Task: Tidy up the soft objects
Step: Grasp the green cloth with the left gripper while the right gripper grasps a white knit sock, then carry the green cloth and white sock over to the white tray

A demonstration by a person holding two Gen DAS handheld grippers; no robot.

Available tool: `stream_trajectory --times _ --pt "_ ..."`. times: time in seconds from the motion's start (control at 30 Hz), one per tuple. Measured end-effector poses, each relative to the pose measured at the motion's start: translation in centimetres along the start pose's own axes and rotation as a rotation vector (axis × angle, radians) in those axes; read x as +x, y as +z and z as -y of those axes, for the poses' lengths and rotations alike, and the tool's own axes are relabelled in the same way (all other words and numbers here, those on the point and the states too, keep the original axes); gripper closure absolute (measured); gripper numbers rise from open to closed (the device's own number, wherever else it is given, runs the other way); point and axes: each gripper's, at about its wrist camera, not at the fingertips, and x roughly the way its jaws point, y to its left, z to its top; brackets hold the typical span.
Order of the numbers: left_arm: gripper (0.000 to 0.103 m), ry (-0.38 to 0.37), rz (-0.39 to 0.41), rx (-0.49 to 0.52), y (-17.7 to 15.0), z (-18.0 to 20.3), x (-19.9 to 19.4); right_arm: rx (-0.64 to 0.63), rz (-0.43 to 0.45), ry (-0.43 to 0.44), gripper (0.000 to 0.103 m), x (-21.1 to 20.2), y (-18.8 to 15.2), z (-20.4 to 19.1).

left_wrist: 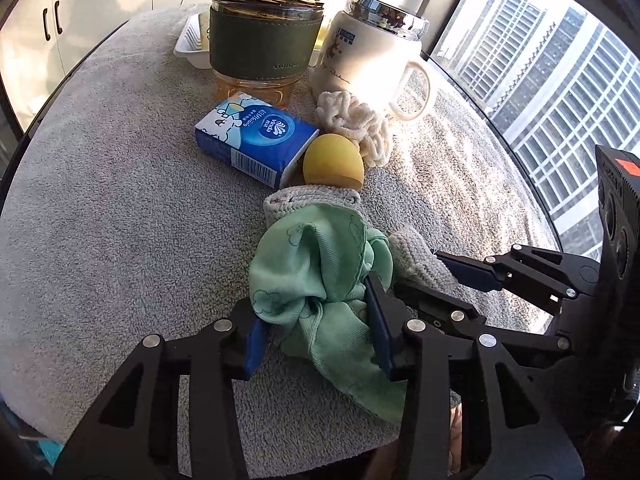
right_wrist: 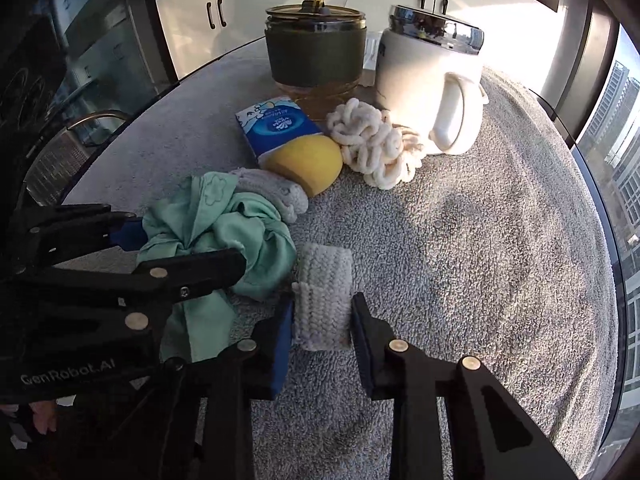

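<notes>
My left gripper [left_wrist: 318, 326] is shut on a crumpled mint-green cloth [left_wrist: 316, 264], also in the right wrist view [right_wrist: 224, 232]. My right gripper [right_wrist: 322, 322] is shut on one end of a cream knitted band [right_wrist: 324, 296]; in the left wrist view the band [left_wrist: 416, 256] passes under the cloth and the right gripper [left_wrist: 434, 272] holds its near end. The band's other end [left_wrist: 312, 200] lies by a yellow soft ball [left_wrist: 334, 164]. A cream chenille scrunchie [left_wrist: 356, 124] and a blue tissue pack [left_wrist: 256, 136] lie behind.
Everything sits on a grey fluffy mat [left_wrist: 120, 220] on a round table. At the back stand a green-sleeved amber tumbler with a straw [left_wrist: 264, 40], a white lidded mug [left_wrist: 376, 56] and a white tray [left_wrist: 192, 44]. Windows run along the right.
</notes>
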Motion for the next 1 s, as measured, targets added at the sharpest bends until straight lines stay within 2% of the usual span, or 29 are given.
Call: stream_trajectory --times 0.27,0.37,1.0 --pt "0.063 0.017 0.003 -0.041 -0.9 -0.9 -0.4 0.057 0.012 0.013 0.073 -1.5 -0.9 1.7" --pt "0.063 0.026 -0.001 -0.061 -1.4 -2.7 -1.3 0.077 0.009 -0.004 0.073 -1.7 -1.0 2.6" --pt "0.063 0.182 0.063 -0.179 -1.2 -9.2 -4.2 0.211 0.007 -0.124 0.073 -3.0 -1.1 9.1"
